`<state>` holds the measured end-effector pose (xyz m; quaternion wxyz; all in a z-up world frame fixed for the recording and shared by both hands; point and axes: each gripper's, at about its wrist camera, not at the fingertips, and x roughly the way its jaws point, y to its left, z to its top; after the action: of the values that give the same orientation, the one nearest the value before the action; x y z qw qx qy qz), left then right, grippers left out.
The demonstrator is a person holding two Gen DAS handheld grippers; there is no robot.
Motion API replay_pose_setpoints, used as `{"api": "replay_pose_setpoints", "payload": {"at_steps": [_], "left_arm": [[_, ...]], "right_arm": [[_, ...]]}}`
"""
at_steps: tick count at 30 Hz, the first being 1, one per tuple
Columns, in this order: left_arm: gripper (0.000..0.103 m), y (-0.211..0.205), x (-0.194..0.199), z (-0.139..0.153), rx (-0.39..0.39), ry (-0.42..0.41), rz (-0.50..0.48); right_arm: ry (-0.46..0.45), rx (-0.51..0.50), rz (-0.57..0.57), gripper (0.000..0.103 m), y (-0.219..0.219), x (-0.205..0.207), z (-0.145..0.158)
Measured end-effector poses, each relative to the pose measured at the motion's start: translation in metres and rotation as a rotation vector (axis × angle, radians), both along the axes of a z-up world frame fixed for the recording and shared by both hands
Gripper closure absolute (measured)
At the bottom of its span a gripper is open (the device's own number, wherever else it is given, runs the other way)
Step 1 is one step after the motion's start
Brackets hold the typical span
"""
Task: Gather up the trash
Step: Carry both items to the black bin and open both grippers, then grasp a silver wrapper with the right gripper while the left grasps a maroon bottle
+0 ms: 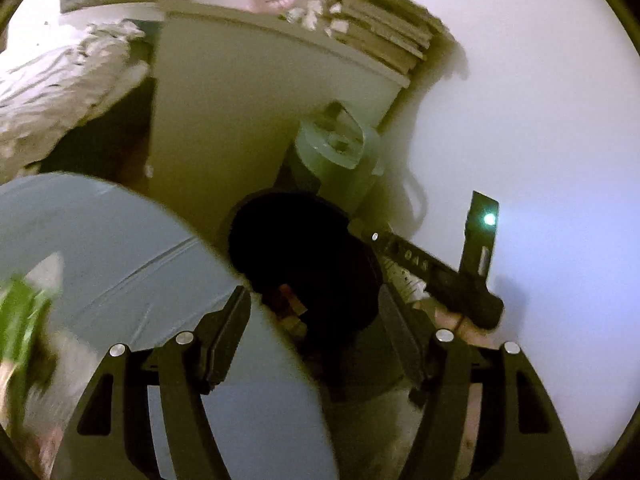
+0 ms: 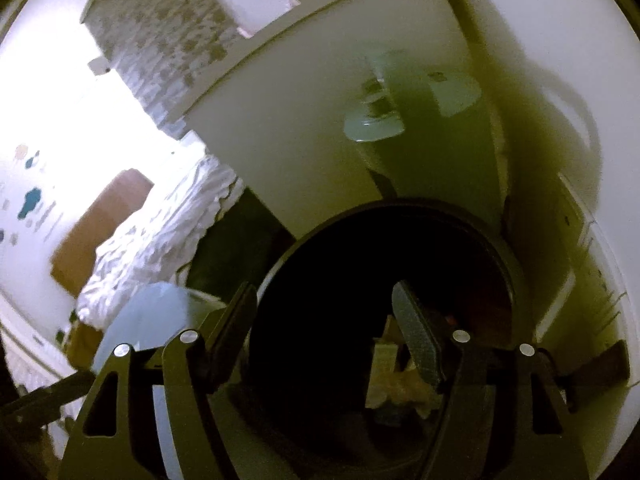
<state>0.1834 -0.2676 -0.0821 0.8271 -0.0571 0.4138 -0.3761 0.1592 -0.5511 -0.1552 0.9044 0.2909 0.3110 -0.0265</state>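
Note:
A round black trash bin [image 2: 496, 248] stands on the floor beside a white cabinet; crumpled paper trash [image 2: 384, 376] lies inside it. My right gripper [image 2: 324, 332] is open and empty, right over the bin's mouth. The bin also shows in the left wrist view [image 1: 304, 248], with some trash [image 1: 292, 300] inside. My left gripper [image 1: 314, 328] is open and empty, above the bin's near side. The right gripper's body [image 1: 440, 272] reaches in from the right over the bin.
A white cabinet [image 1: 248, 120] stands behind the bin, with a pale green container [image 1: 340, 148] next to it. A grey-blue round surface [image 1: 120, 248] lies at the left with something green [image 1: 20, 320] on it. A white wall [image 1: 540, 120] is right. Rumpled white bedding [image 2: 160, 232] lies left.

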Motion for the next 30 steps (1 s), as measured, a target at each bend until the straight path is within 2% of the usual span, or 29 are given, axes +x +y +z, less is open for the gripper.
{"api": "replay_pose_setpoints", "payload": {"at_steps": [4,8,12,15,19,22,27,30], "left_arm": [[0.036,0.058,-0.028,0.003,0.002,-0.008,0.078],[0.036,0.134,-0.052,-0.001,0.039,-0.032,0.202],[0.036,0.209,-0.064,-0.013,0.102,-0.054,0.326],[0.038,0.254,-0.066,-0.024,0.177,-0.076,0.386],[0.038,0.277,-0.055,-0.036,0.257,-0.105,0.357],[0.038,0.283,-0.048,-0.044,0.298,-0.14,0.292],[0.053,0.287,-0.041,-0.064,0.354,-0.136,0.17],[0.054,0.278,-0.038,-0.074,0.393,-0.141,0.098]], "right_arm": [[-0.023,-0.038,0.058,0.033,0.025,-0.009,0.01],[-0.081,-0.074,0.157,0.033,0.066,-0.023,0.027],[-0.104,-0.039,0.34,0.033,0.13,-0.037,0.044],[-0.119,-0.044,0.501,0.033,0.198,-0.047,0.064],[-0.063,-0.114,0.672,0.036,0.293,-0.044,0.088],[0.05,-0.098,0.741,0.044,0.347,-0.023,0.089],[0.239,-0.184,0.74,0.052,0.397,0.002,0.064],[0.306,-0.265,0.708,0.057,0.408,0.009,0.048]]}}
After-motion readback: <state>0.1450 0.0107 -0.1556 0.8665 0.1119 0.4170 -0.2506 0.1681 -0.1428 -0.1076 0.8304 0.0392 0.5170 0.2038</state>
